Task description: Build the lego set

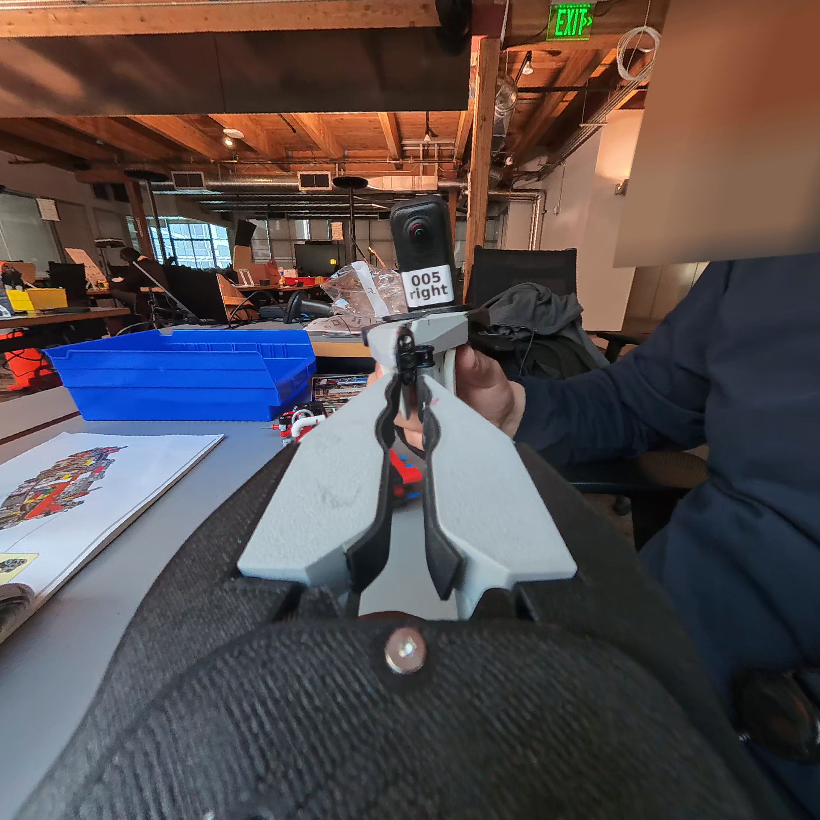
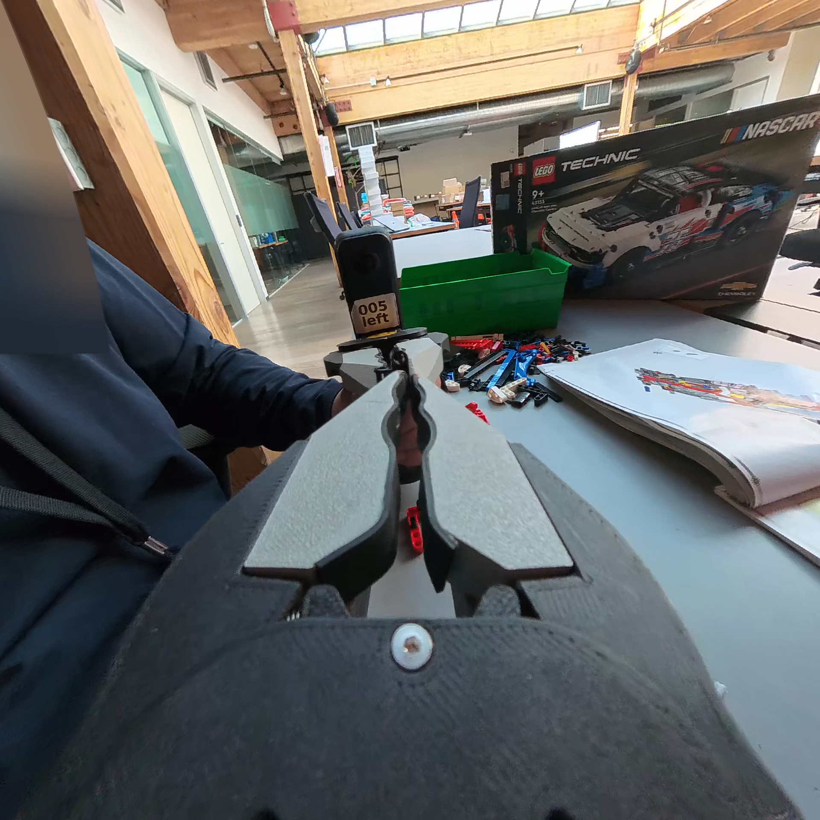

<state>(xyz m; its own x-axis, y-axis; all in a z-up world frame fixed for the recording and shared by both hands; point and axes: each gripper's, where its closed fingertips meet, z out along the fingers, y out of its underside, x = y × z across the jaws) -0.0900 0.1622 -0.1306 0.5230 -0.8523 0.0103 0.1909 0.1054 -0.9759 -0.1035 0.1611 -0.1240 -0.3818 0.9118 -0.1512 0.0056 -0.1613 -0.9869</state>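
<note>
My two grippers face each other tip to tip above the grey table (image 2: pixel 621 510). My left gripper (image 1: pixel 406 384) is shut on the lower end of a small black piece with holes (image 1: pixel 406 350), which stands upright. A short black stub (image 1: pixel 428 352) sticks out of its right side. The right gripper's grey body (image 1: pixel 439 335), held in a hand (image 1: pixel 483 390), is just behind the piece. In the right wrist view my right gripper (image 2: pixel 409 381) has its tips together, right against the black piece (image 2: pixel 398 357). I cannot tell whether they pinch any of it.
A blue bin (image 1: pixel 186 372), an open booklet (image 1: pixel 88 479) and a small red and white assembly (image 1: pixel 299 421) lie to the left. A green bin (image 2: pixel 483 293), a pile of loose pieces (image 2: pixel 510 368), a set box (image 2: pixel 656 222) and a red piece (image 2: pixel 415 530) show in the right wrist view.
</note>
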